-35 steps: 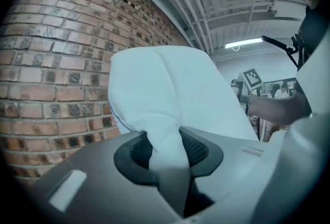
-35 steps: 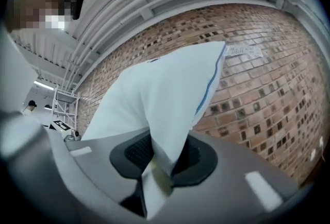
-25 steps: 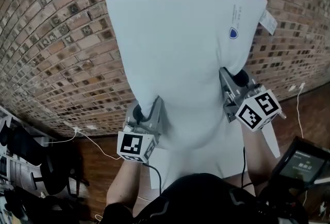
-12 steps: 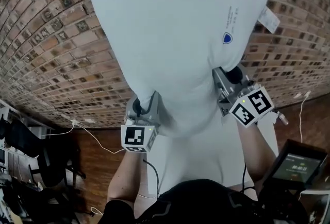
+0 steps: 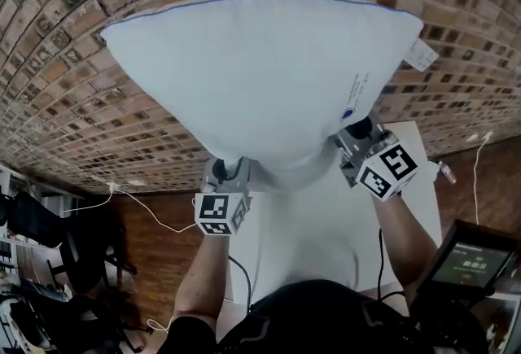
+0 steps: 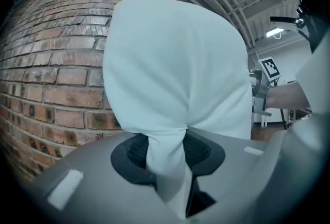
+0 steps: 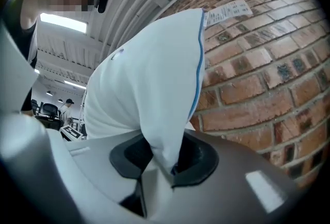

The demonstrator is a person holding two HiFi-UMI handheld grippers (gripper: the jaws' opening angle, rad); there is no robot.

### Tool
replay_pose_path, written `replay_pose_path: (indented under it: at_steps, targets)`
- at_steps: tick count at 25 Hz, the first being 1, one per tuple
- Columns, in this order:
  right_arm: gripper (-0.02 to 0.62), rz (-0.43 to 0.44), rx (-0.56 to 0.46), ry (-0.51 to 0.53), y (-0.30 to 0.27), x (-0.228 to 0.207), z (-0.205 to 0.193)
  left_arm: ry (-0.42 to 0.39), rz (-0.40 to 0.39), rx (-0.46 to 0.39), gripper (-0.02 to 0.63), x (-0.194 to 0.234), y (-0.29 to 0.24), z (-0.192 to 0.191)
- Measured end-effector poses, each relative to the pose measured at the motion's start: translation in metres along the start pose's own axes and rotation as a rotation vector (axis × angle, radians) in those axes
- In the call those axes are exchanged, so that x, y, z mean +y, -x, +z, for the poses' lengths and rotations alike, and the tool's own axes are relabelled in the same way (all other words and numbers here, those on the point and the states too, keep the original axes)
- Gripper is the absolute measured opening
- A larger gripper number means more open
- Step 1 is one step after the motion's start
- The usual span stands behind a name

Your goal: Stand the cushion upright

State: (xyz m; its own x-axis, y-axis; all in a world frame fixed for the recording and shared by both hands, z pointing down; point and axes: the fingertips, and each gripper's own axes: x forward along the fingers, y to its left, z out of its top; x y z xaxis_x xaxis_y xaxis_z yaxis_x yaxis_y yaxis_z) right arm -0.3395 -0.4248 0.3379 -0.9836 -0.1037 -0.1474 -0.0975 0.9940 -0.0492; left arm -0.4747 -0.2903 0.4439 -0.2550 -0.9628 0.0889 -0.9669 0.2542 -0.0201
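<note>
The white cushion (image 5: 260, 76) with a blue piped edge stands on end against the brick wall (image 5: 57, 92), its lower edge above the white table (image 5: 326, 230). My left gripper (image 5: 231, 171) pinches its lower left corner. The left gripper view shows a twist of cushion (image 6: 175, 63) fabric squeezed between the pads of the left gripper (image 6: 167, 153), whose jaws have just been opening a little. My right gripper (image 5: 350, 138) is shut on the lower right corner. In the right gripper view a fold of the cushion (image 7: 144, 89) is clamped in the right gripper (image 7: 161, 158).
A white label (image 5: 421, 55) hangs from the cushion's right side. A dark device with a screen (image 5: 472, 263) sits at the lower right. White cables (image 5: 138, 212) lie on the wooden floor to the left, beside dark furniture (image 5: 49, 246).
Both grippers have come down and toward the wall with the cushion. Its lower edge is now nearer the table, and its top has sunk along the brick wall.
</note>
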Motion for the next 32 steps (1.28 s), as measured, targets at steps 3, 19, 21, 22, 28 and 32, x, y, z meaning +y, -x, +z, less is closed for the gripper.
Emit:
replay_pose_path:
  at_steps: [3, 19, 21, 22, 28, 32]
  targets:
    - [0.106, -0.039, 0.06, 0.024, 0.001, -0.002, -0.005, 0.008, -0.01, 0.029, 0.152, 0.004, 0.001, -0.006]
    - [0.259, -0.19, 0.185, -0.056, 0.088, -0.02, -0.006, -0.023, 0.103, 0.181, 0.298, 0.019, 0.009, -0.019]
    - [0.252, -0.188, 0.18, -0.061, 0.098, -0.005, -0.004, -0.036, 0.116, 0.187, 0.31, 0.017, 0.013, -0.017]
    - [0.25, -0.186, 0.182, -0.063, 0.101, 0.004, -0.004, -0.044, 0.122, 0.19, 0.313, 0.016, 0.016, -0.016]
    - [0.21, -0.156, 0.233, -0.117, 0.101, 0.058, -0.026, -0.152, 0.192, 0.214, 0.314, 0.012, 0.041, -0.015]
    - [0.205, -0.124, 0.25, -0.122, 0.095, 0.088, -0.035, -0.193, 0.144, 0.154, 0.233, 0.0, 0.062, -0.007]
